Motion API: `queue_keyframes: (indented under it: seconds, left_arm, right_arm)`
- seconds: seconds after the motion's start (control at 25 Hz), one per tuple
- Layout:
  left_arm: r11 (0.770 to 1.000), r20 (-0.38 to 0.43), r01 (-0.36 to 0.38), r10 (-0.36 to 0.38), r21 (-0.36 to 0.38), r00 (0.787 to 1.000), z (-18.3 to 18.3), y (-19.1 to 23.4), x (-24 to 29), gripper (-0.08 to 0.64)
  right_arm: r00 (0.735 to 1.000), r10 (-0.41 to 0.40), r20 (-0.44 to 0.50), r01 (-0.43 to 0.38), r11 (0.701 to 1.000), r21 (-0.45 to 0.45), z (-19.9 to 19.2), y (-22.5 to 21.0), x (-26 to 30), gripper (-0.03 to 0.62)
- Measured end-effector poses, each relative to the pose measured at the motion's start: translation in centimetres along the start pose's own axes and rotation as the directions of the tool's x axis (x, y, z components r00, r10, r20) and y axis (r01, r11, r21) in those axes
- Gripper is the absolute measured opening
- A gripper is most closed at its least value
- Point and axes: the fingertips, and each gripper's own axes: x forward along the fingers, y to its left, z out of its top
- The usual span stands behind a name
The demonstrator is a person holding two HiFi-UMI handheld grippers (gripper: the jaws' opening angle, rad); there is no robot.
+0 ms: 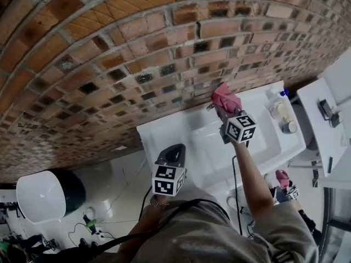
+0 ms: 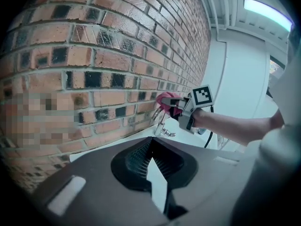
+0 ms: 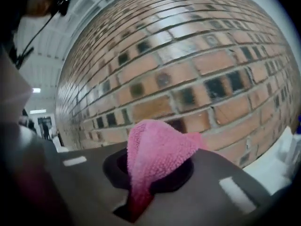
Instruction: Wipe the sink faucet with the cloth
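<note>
A pink cloth (image 1: 225,97) (image 3: 157,157) is clamped in my right gripper (image 1: 224,104), which is raised at the top of the chrome faucet (image 2: 161,124) by the brick wall. In the left gripper view the cloth (image 2: 167,99) sits right over the faucet's spout. The white sink (image 1: 203,147) lies below. My left gripper (image 1: 173,156) hangs over the sink's front left corner, jaws shut and empty, pointing toward the faucet. In the right gripper view the cloth hides the faucet.
A brick wall (image 1: 109,48) rises behind the sink. Bottles and a small jar (image 1: 281,114) stand on the sink's right ledge. A white bowl-shaped fixture (image 1: 41,195) sits at lower left, a white counter (image 1: 329,119) at right.
</note>
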Motion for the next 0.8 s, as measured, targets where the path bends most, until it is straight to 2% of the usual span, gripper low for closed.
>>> queue_keyframes:
  seconds: [0.08,0.16,0.24,0.32,0.4,0.48,0.56,0.6,0.72,0.8]
  left_arm:
    - [1.000,0.001,0.005,-0.005,0.005,1.000,0.1,-0.2,0.1,0.013]
    - [1.000,0.002,0.004,-0.004,0.005,1.000,0.1,-0.2,0.0,0.014]
    - [1.000,0.002,0.002,-0.002,0.003,1.000,0.1,0.0,-0.4,0.014]
    - [1.000,0.005,-0.003,0.003,-0.004,1.000,0.1,0.4,-0.5,0.014]
    - [1.000,0.005,-0.016,0.016,-0.022,1.000,-0.1,1.2,-0.5,0.014]
    - [0.999,0.006,-0.024,0.024,-0.039,1.000,-0.1,1.9,-0.3,0.014]
    - [0.999,0.012,-0.020,0.020,-0.040,1.000,0.1,1.8,-0.1,0.014]
    - [0.999,0.014,-0.015,0.016,-0.036,1.000,0.2,1.6,-0.1,0.013]
    - [1.000,0.014,-0.002,0.002,-0.024,1.000,0.4,0.9,0.0,0.014]
    - [1.000,0.006,0.003,-0.003,-0.015,1.000,0.2,0.6,0.0,0.014]
  right_arm:
    - [0.990,-0.001,-0.141,-0.015,0.994,-0.110,-4.1,2.9,1.5,0.023]
    - [0.952,-0.003,-0.307,-0.044,0.988,-0.145,-9.6,4.6,2.5,0.023]
    - [0.925,-0.044,-0.378,-0.040,0.976,-0.212,-12.9,4.9,2.3,0.023]
    - [0.941,-0.108,-0.321,0.013,0.959,-0.282,-11.6,3.9,1.3,0.023]
    - [0.963,-0.187,-0.194,0.110,0.930,-0.351,-7.0,2.0,0.2,0.023]
    - [0.962,-0.266,-0.069,0.207,0.868,-0.451,-1.7,-0.4,-0.9,0.023]
    - [0.937,-0.348,-0.007,0.295,0.805,-0.514,1.8,-3.8,-1.8,0.023]
    - [0.924,-0.383,-0.017,0.321,0.796,-0.513,2.3,-6.0,-1.9,0.023]
    - [0.889,-0.446,-0.105,0.355,0.815,-0.458,0.3,-11.6,-1.6,0.023]
    - [0.858,-0.492,-0.146,0.395,0.815,-0.424,-1.7,-14.1,-1.8,0.023]
